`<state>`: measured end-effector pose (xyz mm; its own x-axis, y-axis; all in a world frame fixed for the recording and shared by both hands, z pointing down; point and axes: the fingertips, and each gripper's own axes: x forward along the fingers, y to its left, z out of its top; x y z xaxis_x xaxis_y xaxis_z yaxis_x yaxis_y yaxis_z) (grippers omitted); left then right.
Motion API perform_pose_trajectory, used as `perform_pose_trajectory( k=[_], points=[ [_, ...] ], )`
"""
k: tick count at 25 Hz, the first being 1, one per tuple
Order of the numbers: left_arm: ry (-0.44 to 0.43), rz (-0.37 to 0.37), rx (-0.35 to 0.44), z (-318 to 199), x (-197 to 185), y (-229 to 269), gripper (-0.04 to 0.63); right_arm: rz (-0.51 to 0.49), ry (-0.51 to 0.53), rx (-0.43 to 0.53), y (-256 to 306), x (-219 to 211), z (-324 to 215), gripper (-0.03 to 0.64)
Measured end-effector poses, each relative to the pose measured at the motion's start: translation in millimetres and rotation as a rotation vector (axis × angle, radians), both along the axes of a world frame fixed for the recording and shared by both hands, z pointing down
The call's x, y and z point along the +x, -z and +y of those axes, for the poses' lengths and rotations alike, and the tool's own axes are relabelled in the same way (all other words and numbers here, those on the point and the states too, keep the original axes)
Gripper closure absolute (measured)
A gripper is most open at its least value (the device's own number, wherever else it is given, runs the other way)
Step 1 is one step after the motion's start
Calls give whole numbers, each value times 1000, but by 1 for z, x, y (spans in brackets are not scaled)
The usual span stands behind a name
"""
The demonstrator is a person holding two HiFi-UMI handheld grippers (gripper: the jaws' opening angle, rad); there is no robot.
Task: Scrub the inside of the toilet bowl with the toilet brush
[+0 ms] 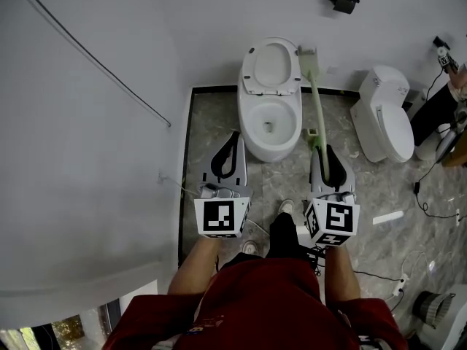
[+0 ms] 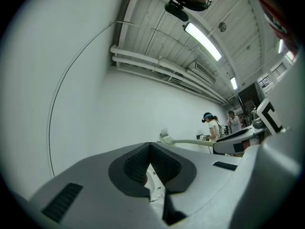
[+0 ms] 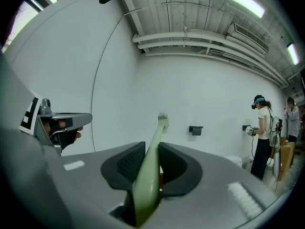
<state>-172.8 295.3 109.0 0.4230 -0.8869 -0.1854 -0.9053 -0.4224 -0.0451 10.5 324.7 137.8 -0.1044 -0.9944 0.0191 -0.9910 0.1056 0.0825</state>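
Observation:
The white toilet (image 1: 254, 133) stands ahead with its lid (image 1: 271, 64) raised and the bowl open. A pale green toilet brush (image 1: 315, 93) runs from my right gripper (image 1: 319, 150) up along the toilet's right side. Its head (image 1: 306, 52) is by the raised lid, outside the bowl. My right gripper (image 3: 151, 149) is shut on the brush handle (image 3: 152, 171), and the bristle end (image 3: 163, 119) points at the back wall. My left gripper (image 1: 234, 135) hangs at the toilet's left front, shut and holding nothing. In the left gripper view the jaws (image 2: 150, 149) meet, with the brush (image 2: 190, 141) off to the right.
A second white toilet (image 1: 387, 115) stands to the right, with cables (image 1: 430, 210) on the marble floor near it. A black holder (image 1: 341, 0) is on the back wall. A curved white wall (image 1: 87, 159) closes the left side. People (image 3: 261, 137) stand far right. My feet (image 1: 286, 208) are before the toilet.

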Motion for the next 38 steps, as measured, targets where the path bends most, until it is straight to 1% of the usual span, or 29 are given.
perform_pose_trajectory(
  k=[4, 7, 10, 13, 18, 22, 26, 29, 32, 38],
  points=[
    [-1, -2, -35, -24, 10, -6, 591, -25, 0, -9, -8, 8, -25, 514],
    [6, -10, -26, -49, 19, -5, 591, -40, 0, -13, -10, 17, -48, 514],
    [-1, -21, -36, -78, 41, 1, 591, -56, 2, -24, -11, 36, -78, 514],
    [-3, -13, -35, -108, 63, 6, 591, -62, 3, -21, -9, 57, -109, 515],
    [-4, -27, -10, -169, 107, 20, 591, -74, -4, 0, 5, 100, -173, 514],
    [19, -47, -14, -214, 132, 15, 591, -70, -2, 1, -1, 133, -220, 514],
    [42, -65, -20, -251, 155, 12, 591, -84, 21, -23, -9, 158, -261, 514],
    [59, -83, -31, -273, 165, 12, 591, -99, 38, -13, -5, 166, -289, 514],
    [64, -77, -44, -290, 169, 8, 591, -103, 48, -30, -11, 167, -306, 514],
    [55, -61, -64, -328, 161, -6, 591, -93, 45, -64, -26, 158, -336, 514]
  ],
)
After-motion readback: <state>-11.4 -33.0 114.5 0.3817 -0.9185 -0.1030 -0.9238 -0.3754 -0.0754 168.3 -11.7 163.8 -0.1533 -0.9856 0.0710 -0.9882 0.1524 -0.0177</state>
